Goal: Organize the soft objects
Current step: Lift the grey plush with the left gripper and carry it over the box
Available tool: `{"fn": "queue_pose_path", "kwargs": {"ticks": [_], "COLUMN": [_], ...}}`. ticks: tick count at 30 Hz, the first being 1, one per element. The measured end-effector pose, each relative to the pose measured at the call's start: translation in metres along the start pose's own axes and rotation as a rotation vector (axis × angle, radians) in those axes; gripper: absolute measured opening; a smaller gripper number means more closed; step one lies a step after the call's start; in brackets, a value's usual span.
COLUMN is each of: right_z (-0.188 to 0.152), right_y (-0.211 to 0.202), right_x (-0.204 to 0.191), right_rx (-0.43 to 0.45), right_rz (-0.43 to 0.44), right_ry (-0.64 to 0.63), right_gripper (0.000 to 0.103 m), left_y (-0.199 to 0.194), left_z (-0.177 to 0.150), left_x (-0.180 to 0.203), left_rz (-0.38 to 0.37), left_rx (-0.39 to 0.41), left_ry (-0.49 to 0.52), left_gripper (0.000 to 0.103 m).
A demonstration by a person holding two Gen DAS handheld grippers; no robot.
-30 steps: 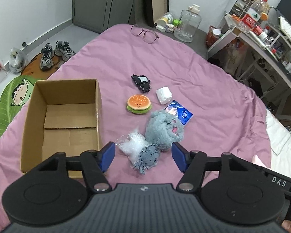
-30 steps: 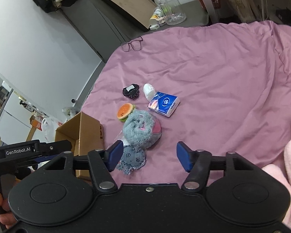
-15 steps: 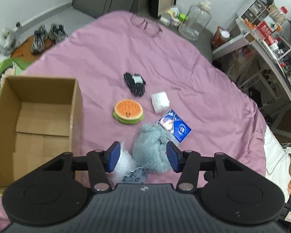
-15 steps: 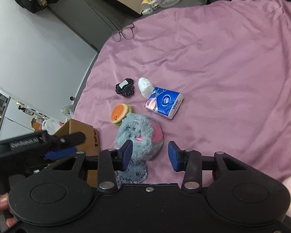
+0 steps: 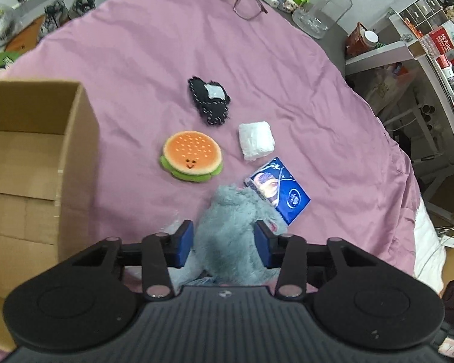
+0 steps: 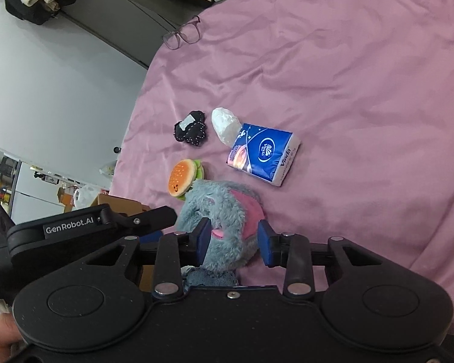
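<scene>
Grey plush toy (image 5: 230, 230) between both closing grippers: left gripper (image 5: 224, 240), right gripper (image 6: 233, 242)

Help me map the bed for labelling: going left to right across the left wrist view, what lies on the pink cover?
cardboard box → burger toy → white wad → blue tissue pack. The black fabric piece, grey plush and glasses overlap these in the order, so I left them out.

My left tongs (image 5: 224, 243) and right tongs (image 6: 234, 242) look alike: matte black housings with two round discs behind the fingers, silver pivot screws, and blue pads (image 5: 184, 240) at the tips. White "GenRobot.AI" lettering marks the left unit's side, just left of my right tongs
</scene>
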State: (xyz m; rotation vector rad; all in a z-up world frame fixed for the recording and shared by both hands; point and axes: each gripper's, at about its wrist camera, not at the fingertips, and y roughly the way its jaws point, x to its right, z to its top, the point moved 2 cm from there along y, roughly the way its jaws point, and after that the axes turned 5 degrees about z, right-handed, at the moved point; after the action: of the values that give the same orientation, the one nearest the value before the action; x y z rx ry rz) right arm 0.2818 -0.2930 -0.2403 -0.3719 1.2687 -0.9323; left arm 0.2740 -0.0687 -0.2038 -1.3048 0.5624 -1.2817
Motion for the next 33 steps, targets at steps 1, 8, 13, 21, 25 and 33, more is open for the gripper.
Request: {"fn": "queue_pose_path", "kwargs": {"ticks": [1,8,13,21,25,33], "right_z": [0.000,-0.001,-0.003,-0.004,-0.006,-0.012], "right_y": [0.002,0.017,0.029,0.018,0.006,-0.020], "right_x": [0.001,0.004,0.002,-0.019,-0.031,-0.060], "right_rx": [-0.002,-0.024,-0.036,-0.005,0.020,0.073], "right_rz": [0.002,-0.016,-0.016,-0.036,-0.040,-0.027], "right_ry": [0.004,0.015,0.019,-0.040,-0.057,-0.110], "right_gripper": [0.035,0.032,0.017,0.012,0.012,0.012], "left_y": [0.003,0.028,0.032,0.017,0.002,-0.035], "left_z": [0.001,-0.003,-0.003,-0.001,-0.002,-0.005], "left_x": [0.001,0.003,0.003,0.004,0.006,0.007], "left_rz": [-0.005,0.030,0.004,0.002,-0.013,-0.041], "left_rx": [-0.005,-0.074,-0.083,-0.049,-0.024,0.036], "left_ry": [0.002,0.027,0.023,0.038,0.044,0.050], "left_gripper": [0.040,0.035,0.023,0.017,0.017,0.017]}}
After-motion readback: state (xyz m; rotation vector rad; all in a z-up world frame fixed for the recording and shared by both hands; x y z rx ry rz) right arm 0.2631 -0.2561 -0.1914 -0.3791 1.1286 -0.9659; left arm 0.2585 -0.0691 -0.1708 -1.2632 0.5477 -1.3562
